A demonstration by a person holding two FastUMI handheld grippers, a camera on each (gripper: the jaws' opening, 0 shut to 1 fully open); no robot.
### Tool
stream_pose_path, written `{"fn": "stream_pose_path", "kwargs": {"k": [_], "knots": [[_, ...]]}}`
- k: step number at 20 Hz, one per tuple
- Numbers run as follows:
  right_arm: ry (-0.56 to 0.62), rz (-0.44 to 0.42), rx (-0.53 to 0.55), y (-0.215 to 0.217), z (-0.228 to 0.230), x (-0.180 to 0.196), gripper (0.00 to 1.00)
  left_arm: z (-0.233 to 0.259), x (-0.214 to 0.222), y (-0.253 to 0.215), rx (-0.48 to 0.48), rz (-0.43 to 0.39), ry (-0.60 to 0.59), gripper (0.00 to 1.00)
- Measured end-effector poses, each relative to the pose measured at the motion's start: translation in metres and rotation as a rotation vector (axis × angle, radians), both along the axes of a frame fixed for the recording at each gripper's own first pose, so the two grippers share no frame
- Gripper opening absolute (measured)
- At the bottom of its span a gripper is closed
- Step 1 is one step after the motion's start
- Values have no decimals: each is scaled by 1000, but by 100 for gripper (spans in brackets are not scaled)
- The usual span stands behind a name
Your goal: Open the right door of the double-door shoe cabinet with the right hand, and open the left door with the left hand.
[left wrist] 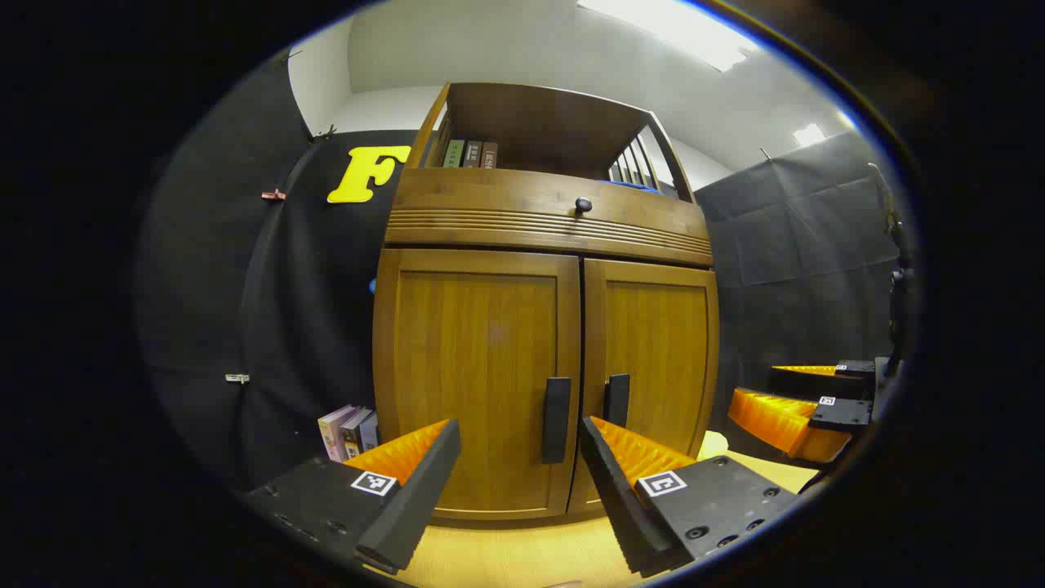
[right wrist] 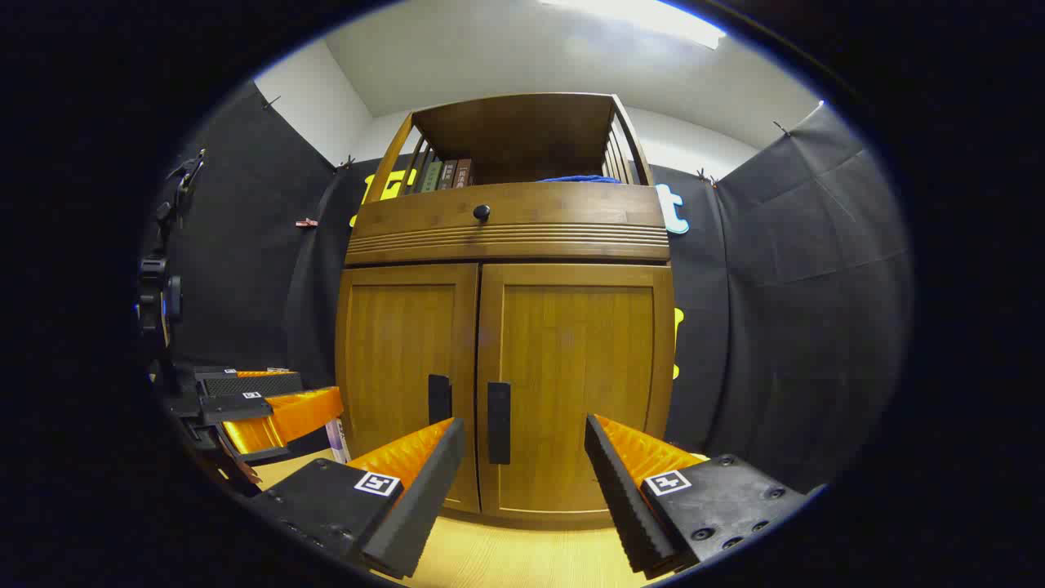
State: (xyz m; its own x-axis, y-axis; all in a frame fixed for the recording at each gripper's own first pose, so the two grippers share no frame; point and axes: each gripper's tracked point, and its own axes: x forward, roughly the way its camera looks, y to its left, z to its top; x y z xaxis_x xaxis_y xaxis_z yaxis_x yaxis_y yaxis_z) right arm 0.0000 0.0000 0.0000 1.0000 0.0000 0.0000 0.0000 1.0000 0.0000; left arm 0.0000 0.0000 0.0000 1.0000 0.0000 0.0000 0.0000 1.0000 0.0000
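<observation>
A recording booth – black cloth walls (right wrist: 784, 269) around one wooden shoe cabinet (right wrist: 506, 367).

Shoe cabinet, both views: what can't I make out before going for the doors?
- Inside the shoe cabinet: hidden behind both shut doors, both views.
- Book titles on the top shelf: too small.
- Blue item on the shelf: mostly behind the rail, right gripper view.
</observation>
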Motion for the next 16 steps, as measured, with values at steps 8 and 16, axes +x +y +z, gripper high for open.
{"fn": "stream_pose_path", "kwargs": {"k": [8, 16], "knots": [[-14, 9, 6, 5, 3, 3, 93, 3, -1, 4, -28, 5, -17, 87], [0, 4, -4, 3, 1, 3, 93, 6, -8, 9, -42, 2, -22, 91]]}}
